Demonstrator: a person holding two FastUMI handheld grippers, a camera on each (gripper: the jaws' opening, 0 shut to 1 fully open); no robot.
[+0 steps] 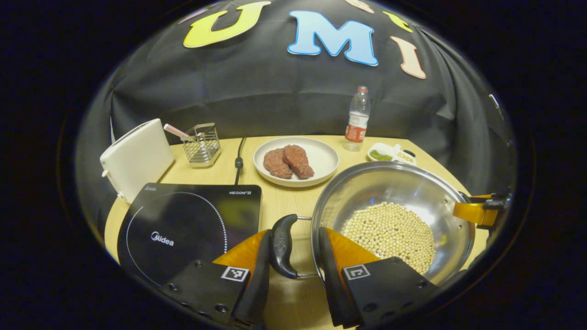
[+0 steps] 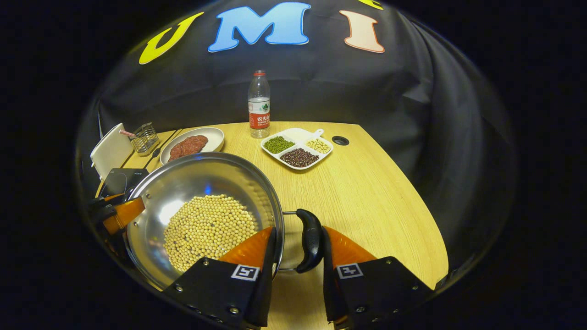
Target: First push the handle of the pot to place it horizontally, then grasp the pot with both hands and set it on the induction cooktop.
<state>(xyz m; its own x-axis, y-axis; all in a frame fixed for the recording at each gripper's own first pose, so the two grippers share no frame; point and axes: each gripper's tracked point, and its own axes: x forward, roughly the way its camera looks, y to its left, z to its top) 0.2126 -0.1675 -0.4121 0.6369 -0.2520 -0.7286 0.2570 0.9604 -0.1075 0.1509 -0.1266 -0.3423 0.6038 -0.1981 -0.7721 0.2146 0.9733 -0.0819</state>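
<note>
Left gripper view: left gripper (image 1: 294,256) fingers straddle the pot's (image 1: 394,192) left handle (image 1: 283,246) at lower centre, one touching, so it may slip. Right gripper view: right gripper (image 2: 298,259) brackets the right handle (image 2: 310,239); soybeans (image 2: 208,229) may spill.

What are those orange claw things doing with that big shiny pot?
A person is holding a gripper in each hand. The left gripper has its fingers on either side of one black handle of the steel pot, and the right gripper does the same at the other handle. The pot, with soybeans inside, sits on the wooden table, beside the black induction cooktop, not on it yet.
</note>
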